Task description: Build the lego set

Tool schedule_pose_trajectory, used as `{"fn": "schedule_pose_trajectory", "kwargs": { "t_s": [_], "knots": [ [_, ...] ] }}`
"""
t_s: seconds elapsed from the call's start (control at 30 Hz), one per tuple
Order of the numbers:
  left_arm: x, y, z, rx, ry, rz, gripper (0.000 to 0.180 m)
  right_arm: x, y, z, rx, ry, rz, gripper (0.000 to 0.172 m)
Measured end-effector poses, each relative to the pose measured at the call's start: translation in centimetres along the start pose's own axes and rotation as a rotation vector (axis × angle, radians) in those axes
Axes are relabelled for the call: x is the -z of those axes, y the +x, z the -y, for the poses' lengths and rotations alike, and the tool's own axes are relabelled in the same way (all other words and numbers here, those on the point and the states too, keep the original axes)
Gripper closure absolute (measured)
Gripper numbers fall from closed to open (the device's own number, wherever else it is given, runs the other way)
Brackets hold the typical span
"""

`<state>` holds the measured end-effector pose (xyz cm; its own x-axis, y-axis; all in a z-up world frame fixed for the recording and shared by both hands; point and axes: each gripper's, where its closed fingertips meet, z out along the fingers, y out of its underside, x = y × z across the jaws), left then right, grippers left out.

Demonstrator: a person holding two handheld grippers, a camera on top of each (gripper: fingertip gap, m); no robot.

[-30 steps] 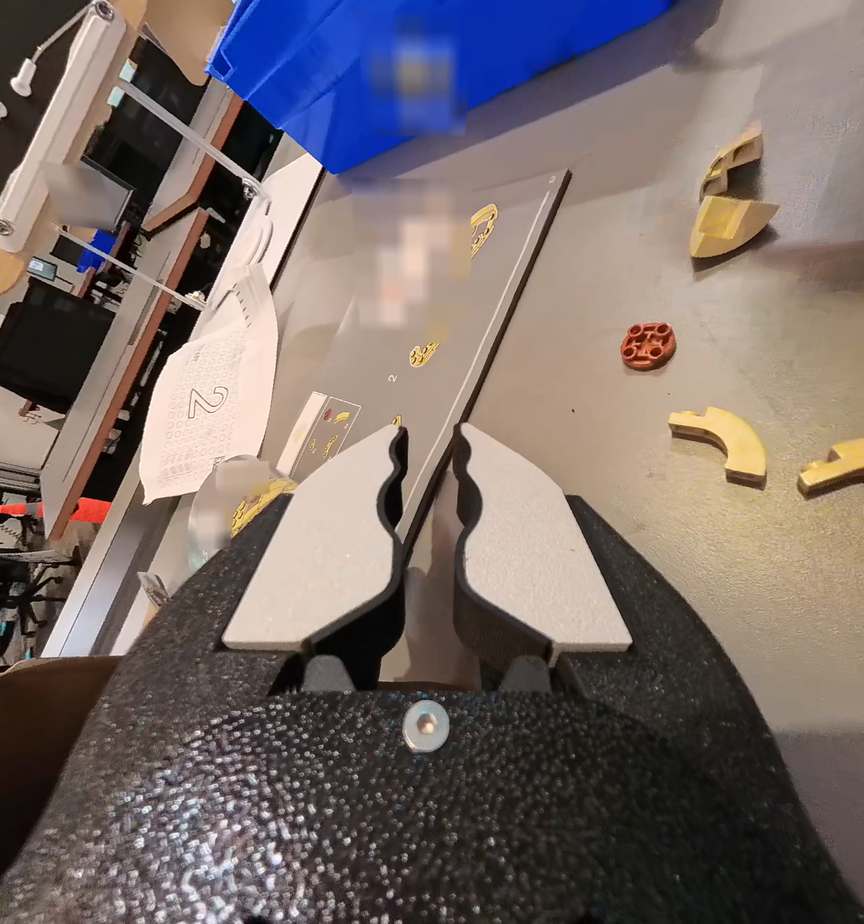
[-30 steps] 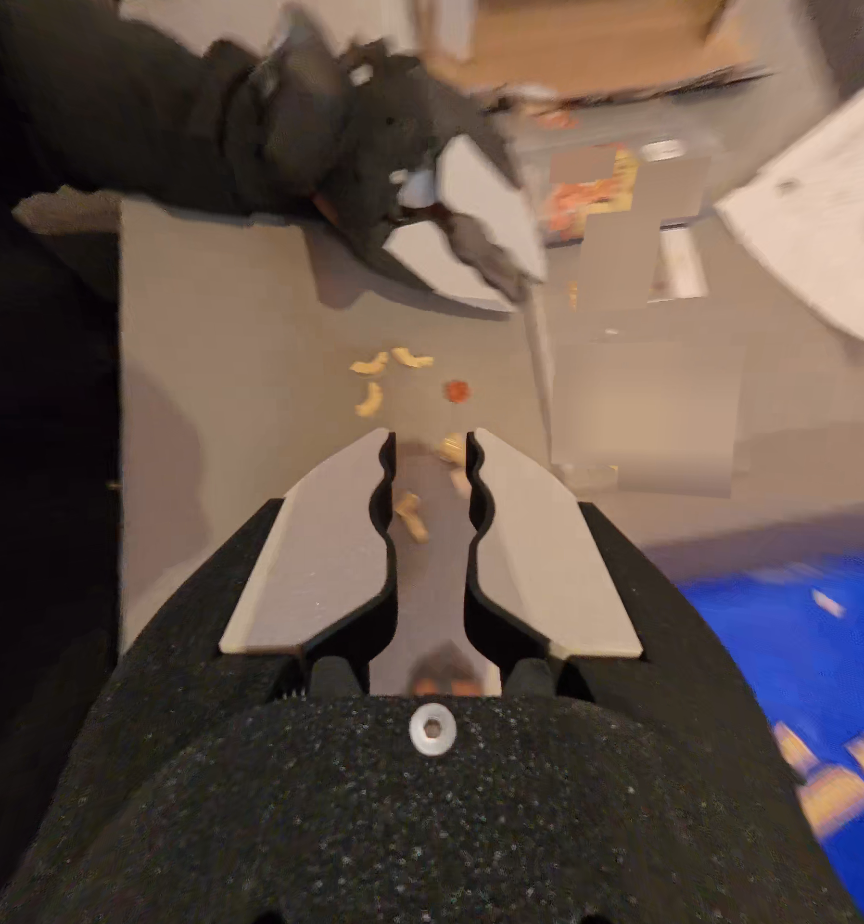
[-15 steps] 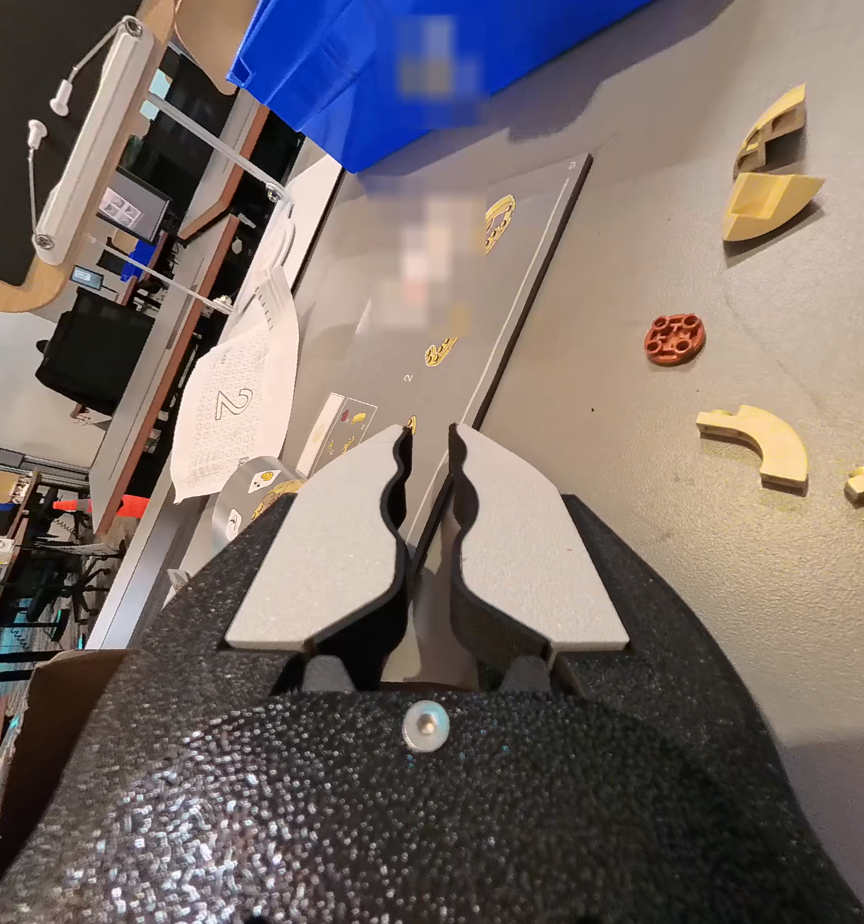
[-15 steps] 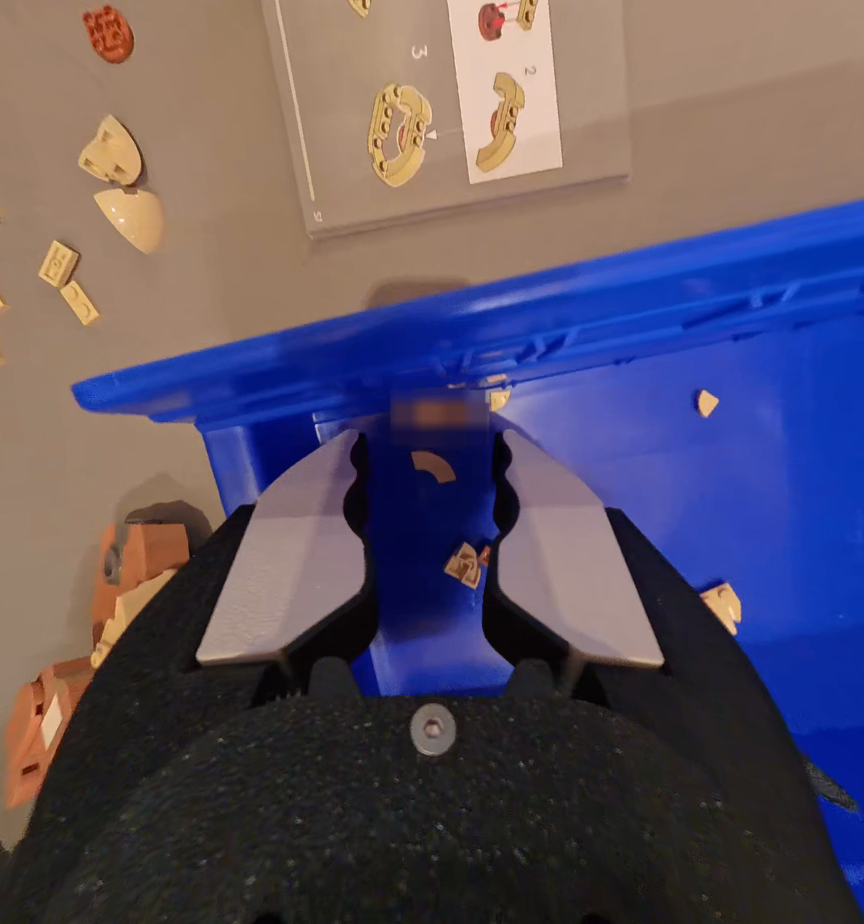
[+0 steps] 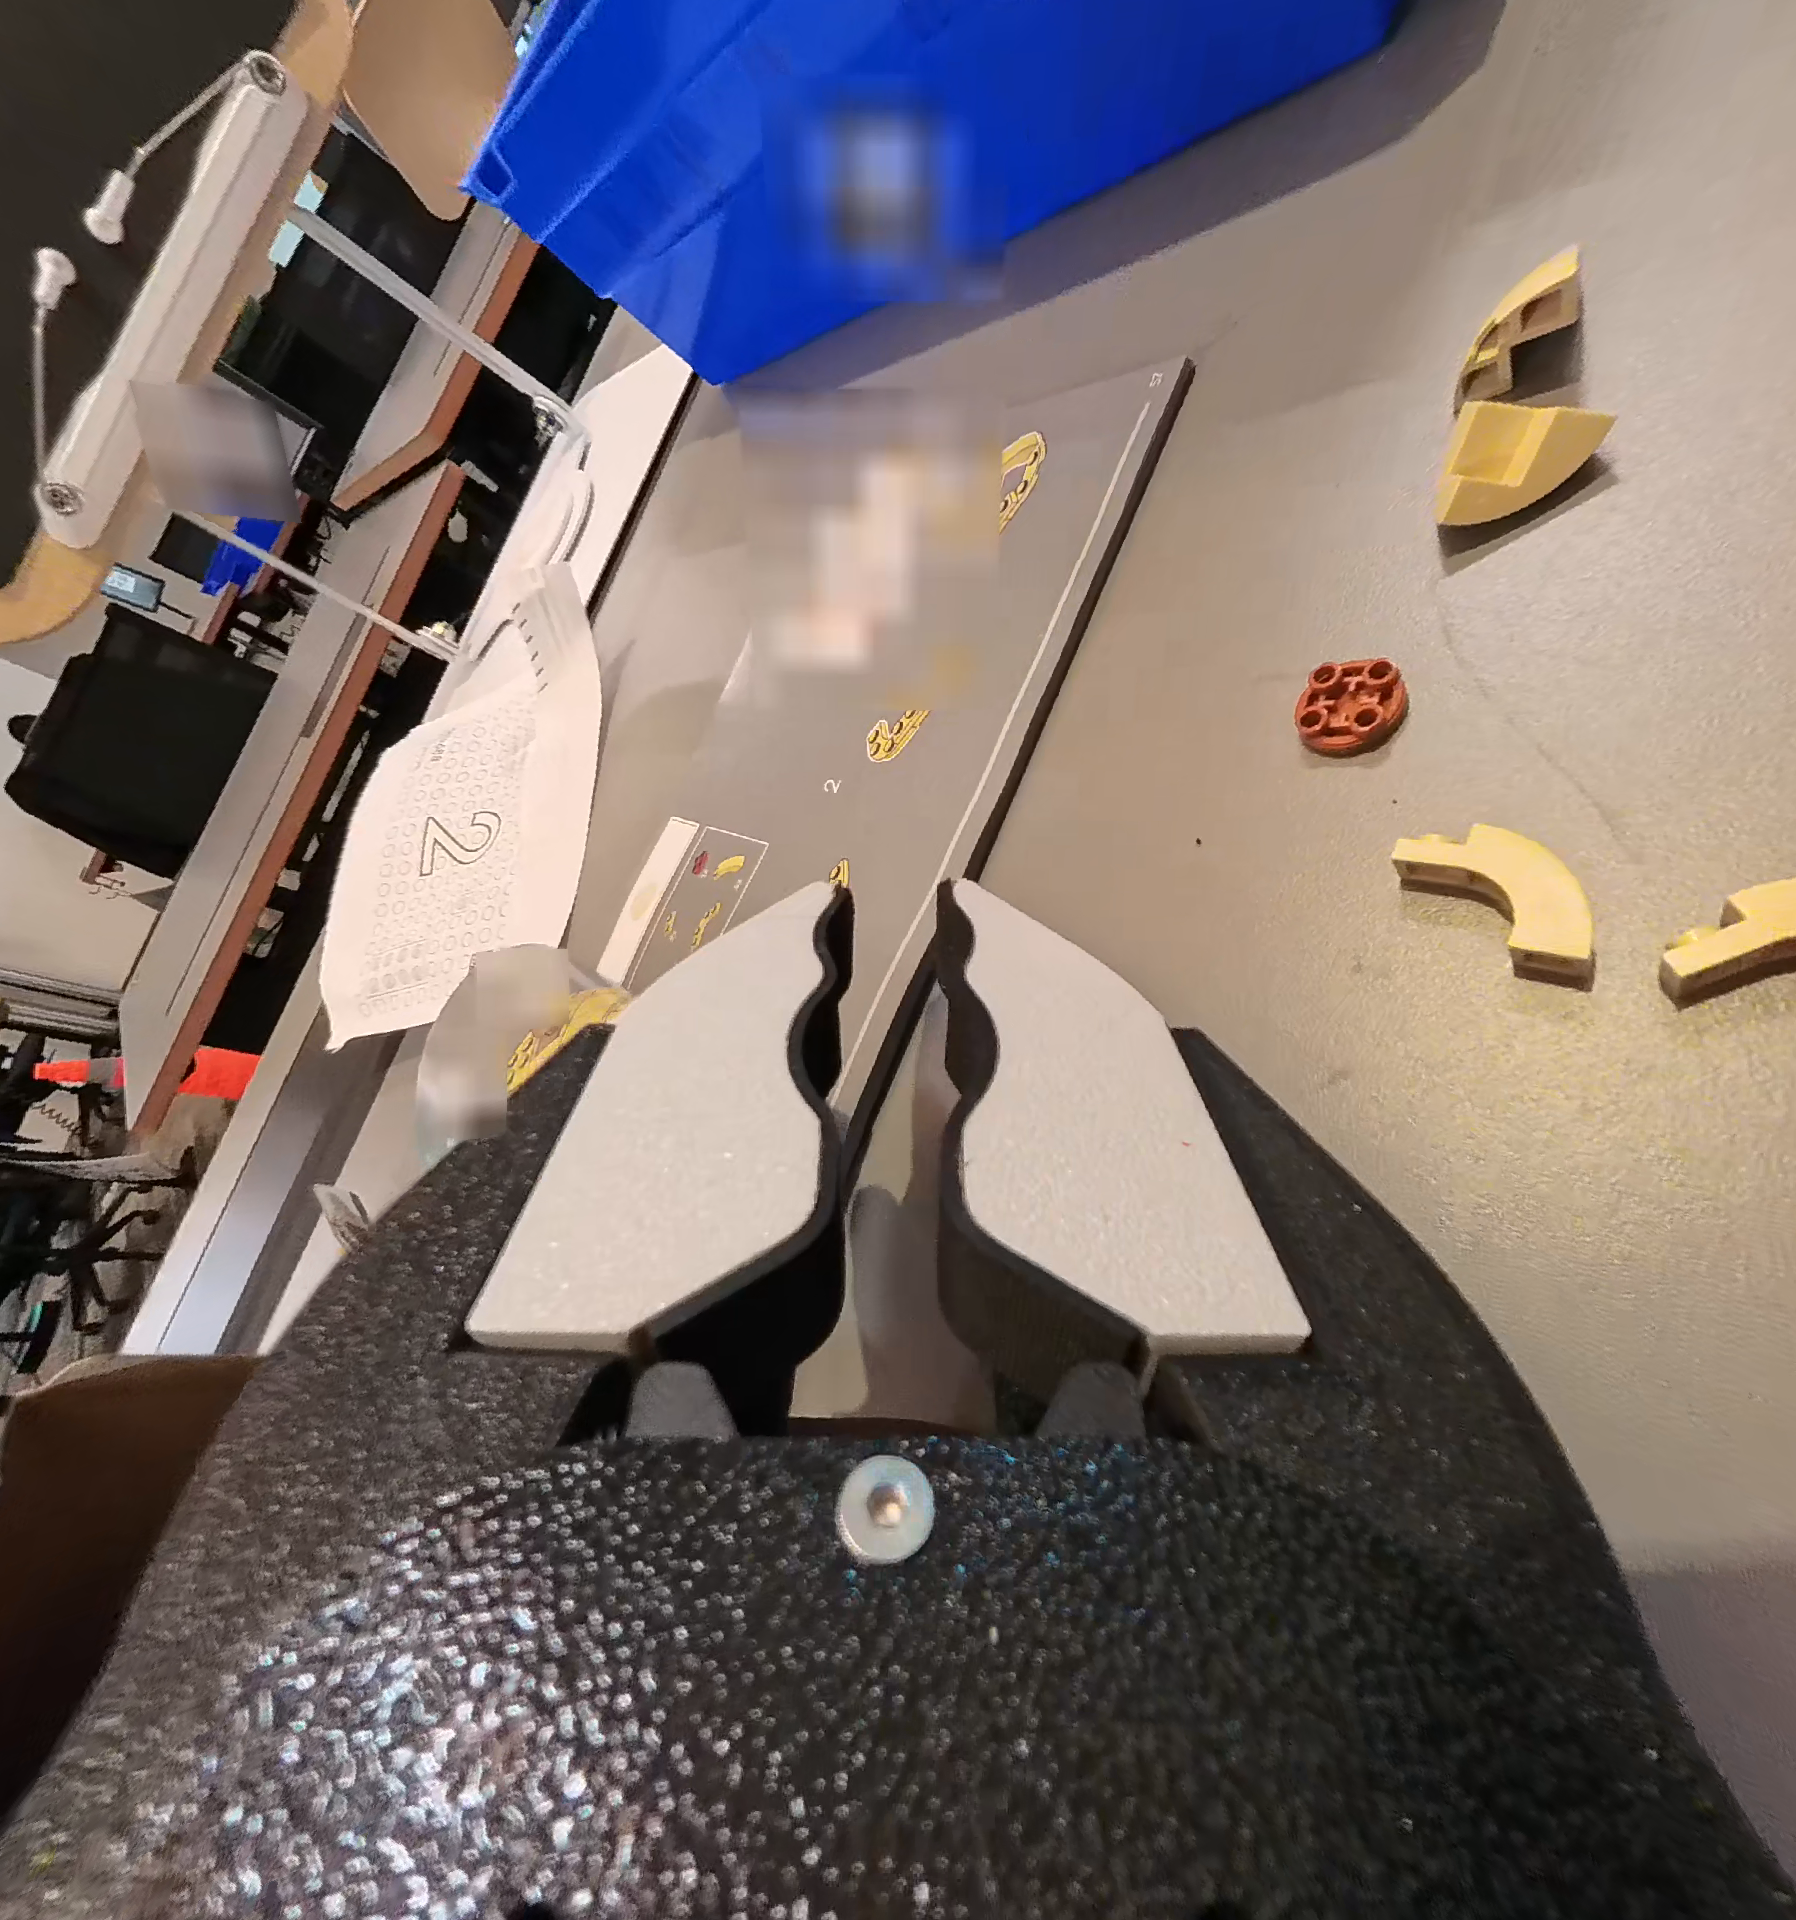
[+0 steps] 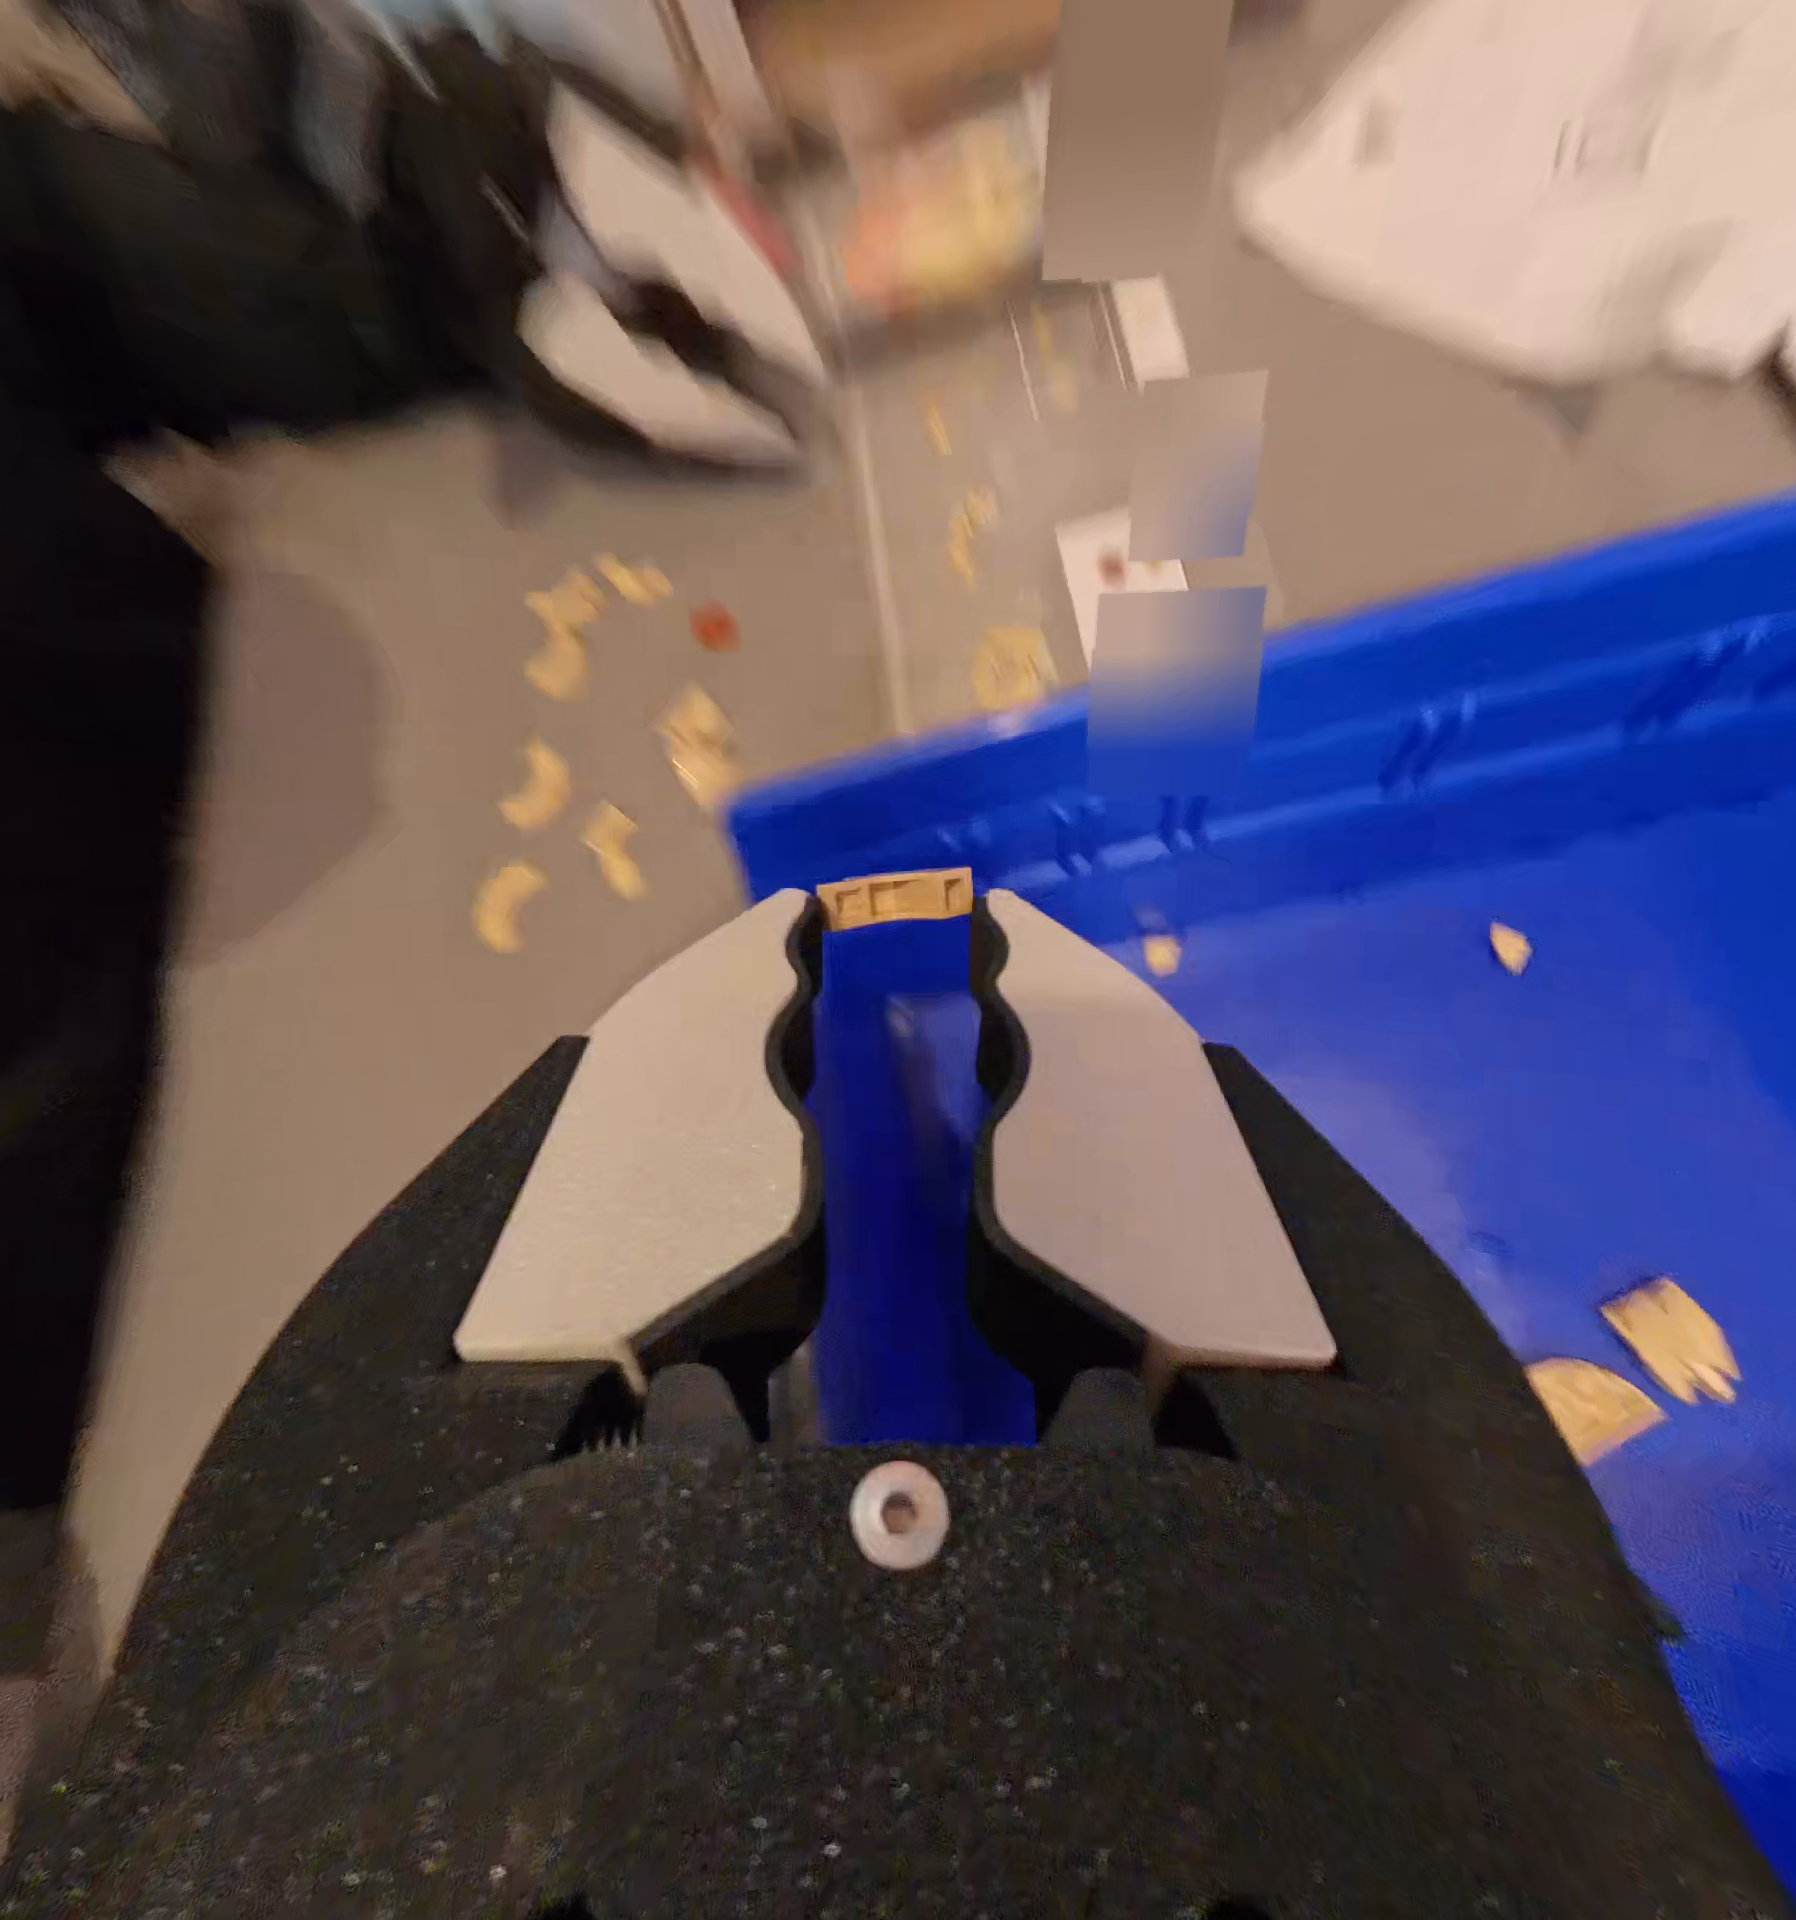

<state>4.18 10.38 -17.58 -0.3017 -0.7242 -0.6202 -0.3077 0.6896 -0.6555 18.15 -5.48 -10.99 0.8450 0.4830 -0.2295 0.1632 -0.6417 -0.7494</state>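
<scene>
- I'm finding the right wrist view smeared by motion: the loose tan pieces (image 6: pixel 551 790) on the grey tabletop (image 6: pixel 354 1039) at ten o'clock are blobs, and I cannot make out their shapes.
- I'm seeing the right gripper (image 6: pixel 895 902) clamped on a small tan plastic brick (image 6: pixel 895 900), one pad pressing each end, at its very tips.
- It's hanging over the near corner of the blue plastic bin (image 6: pixel 1393 935), whose far side is cut off at three o'clock.
- My left gripper (image 5: pixel 892 902) is tilting on its side, fingers (image 5: pixel 1060 1060) standing slightly apart with the edge of a thin dark instruction board (image 5: pixel 1029 623) between them; I cannot tell whether they are pressing it.
- A round reddish-brown studded plate (image 5: pixel 1351 709) is lying at two o'clock, beside curved tan arch pieces (image 5: pixel 1496 894).
</scene>
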Motion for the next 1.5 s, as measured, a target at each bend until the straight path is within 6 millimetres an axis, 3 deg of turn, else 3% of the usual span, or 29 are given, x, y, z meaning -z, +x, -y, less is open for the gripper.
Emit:
{"fn": "schedule_pose_trajectory", "kwargs": {
  "t_s": [0.1, 0.17, 0.27, 0.37, 0.47, 0.57, 0.63, 0.7, 0.8, 0.93, 1.1, 1.23, 1.4, 1.5],
  "knots": [
    [0.2, 0.0, 0.1, 0.027, 0.010, -0.009, 0.166, 4.4, -4.2, 4.0, -0.037, 0.380, 0.201, 0.145],
    [0.3, 0.0, 0.3, 0.037, 0.016, -0.016, 0.166, 6.4, -5.9, 5.6, -0.063, 0.549, 0.290, 0.145],
    [0.5, 0.4, 0.6, 0.032, 0.024, -0.026, 0.166, 6.5, -6.7, 6.2, -0.080, 0.601, 0.279, 0.145],
    [0.7, 0.6, 1.0, -0.002, 0.026, -0.022, 0.165, 2.8, -6.9, 6.1, -0.067, 0.451, 0.127, 0.145],
    [0.9, 0.7, 1.1, -0.038, 0.017, -0.017, 0.165, -3.6, -8.7, 5.3, 0.038, 0.174, -0.057, 0.145],
    [1.1, 0.5, 1.2, -0.051, 0.017, -0.011, 0.165, -10.4, -12.3, 4.8, 0.137, -0.017, -0.077, 0.145],
    [1.2, 0.4, 1.2, -0.052, 0.018, -0.010, 0.165, -13.9, -13.0, 3.9, 0.193, -0.122, -0.114, 0.145],
    [1.3, 0.5, 1.1, -0.060, 0.012, -0.013, 0.165, -16.2, -12.5, 2.7, 0.227, -0.213, -0.161, 0.145],
    [1.5, 0.7, 1.1, -0.086, 0.006, -0.020, 0.164, -17.7, -11.7, 1.7, 0.180, -0.243, -0.177, 0.145],
    [1.8, 1.5, 1.6, -0.117, 0.023, -0.043, 0.164, -17.5, -11.3, 1.3, 0.125, -0.194, -0.196, 0.140],
    [2.1, 2.8, 2.9, -0.103, 0.076, -0.088, 0.163, -16.6, -11.9, 2.9, 0.043, -0.024, -0.192, 0.120],
    [2.7, 3.7, 5.0, -0.024, 0.179, -0.131, 0.163, -14.2, -13.2, 7.4, 0.004, 0.290, -0.176, 0.107],
    [3.9, 4.4, 7.6, 0.056, 0.296, -0.166, 0.163, -7.8, -15.0, 14.4, -0.036, 0.841, -0.124, 0.100],
    [5.2, 5.5, 9.9, 0.144, 0.417, -0.261, 0.164, -4.8, -16.1, 16.7, -0.014, 1.102, -0.090, 0.097]
  ]
}}
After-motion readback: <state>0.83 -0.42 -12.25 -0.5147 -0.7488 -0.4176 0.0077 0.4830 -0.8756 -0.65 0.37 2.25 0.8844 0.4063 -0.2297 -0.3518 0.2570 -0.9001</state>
